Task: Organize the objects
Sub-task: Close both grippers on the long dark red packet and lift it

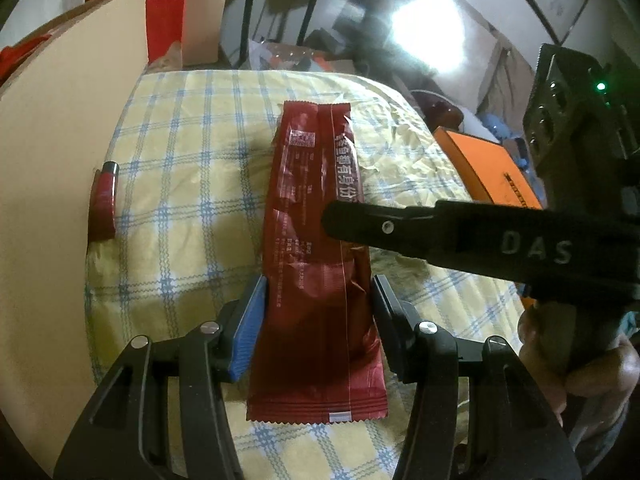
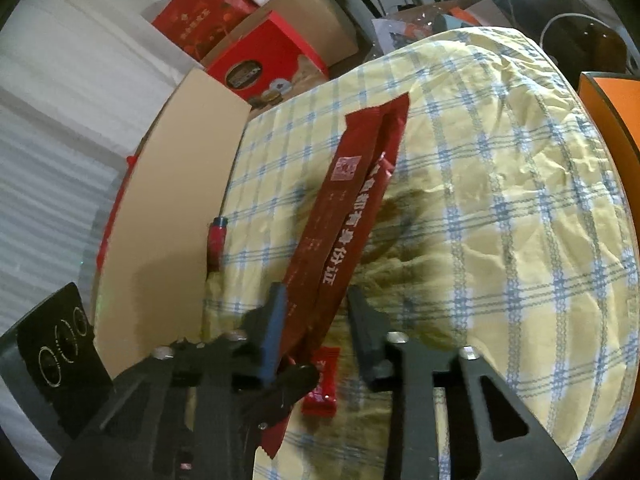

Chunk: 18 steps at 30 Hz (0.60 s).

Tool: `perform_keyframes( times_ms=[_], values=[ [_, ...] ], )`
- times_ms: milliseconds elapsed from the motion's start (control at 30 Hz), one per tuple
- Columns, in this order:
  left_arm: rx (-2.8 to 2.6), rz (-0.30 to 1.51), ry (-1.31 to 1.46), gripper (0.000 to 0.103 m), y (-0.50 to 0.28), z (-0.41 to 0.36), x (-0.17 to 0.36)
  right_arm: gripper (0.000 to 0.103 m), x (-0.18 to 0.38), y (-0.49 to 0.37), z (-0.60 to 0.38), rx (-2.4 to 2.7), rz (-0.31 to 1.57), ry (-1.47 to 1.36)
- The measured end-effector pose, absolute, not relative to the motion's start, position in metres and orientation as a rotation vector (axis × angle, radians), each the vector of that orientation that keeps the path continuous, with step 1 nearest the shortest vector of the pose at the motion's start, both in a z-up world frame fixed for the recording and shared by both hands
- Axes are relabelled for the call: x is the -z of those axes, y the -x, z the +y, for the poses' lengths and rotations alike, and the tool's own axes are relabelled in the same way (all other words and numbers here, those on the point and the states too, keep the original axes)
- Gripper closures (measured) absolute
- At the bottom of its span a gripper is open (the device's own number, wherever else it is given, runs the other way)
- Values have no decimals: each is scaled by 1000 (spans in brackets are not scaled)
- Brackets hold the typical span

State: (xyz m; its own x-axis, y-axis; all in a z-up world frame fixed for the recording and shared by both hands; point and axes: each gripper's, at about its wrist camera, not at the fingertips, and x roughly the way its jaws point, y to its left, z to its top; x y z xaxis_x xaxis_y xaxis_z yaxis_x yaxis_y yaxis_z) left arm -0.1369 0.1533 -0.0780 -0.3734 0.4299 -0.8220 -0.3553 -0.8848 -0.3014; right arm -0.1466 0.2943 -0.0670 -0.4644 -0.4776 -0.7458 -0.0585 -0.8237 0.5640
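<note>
A long dark-red packet [image 1: 316,256] lies lengthwise on a yellow-and-blue checked cloth [image 1: 180,200] over the bench. The left gripper [image 1: 318,320] straddles the packet's near end — its blue pad touches one edge, the black finger sits just beside the other, so whether it truly pinches I cannot tell. The right gripper [image 2: 316,320] reaches in from the side, its jaws close about the packet's middle; actual pressing is unclear. A small red wrapper [image 2: 322,380] lies beneath it. A red lighter [image 1: 105,200] rests against a cardboard box [image 1: 60,160] — well apart from the packet.
</note>
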Motion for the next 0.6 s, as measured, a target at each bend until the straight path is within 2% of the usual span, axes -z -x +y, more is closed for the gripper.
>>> perform_keyframes(
  times_ms=[67,133,333,600],
  values=[
    [-2274,-102,1380,55,136,153,75,89,64,146,293,2386,-752,-1458],
    [-2279,-109,1369,55,134,151,71,90,59,145,292,2395,-745,-1447],
    [-2297,-139,1316,55,127,140,45,91,32,142,282,2411,-701,-1407],
    [-2353,-173,1236,55,119,107,-4,91,-26,142,242,2443,-550,-1310]
  ],
)
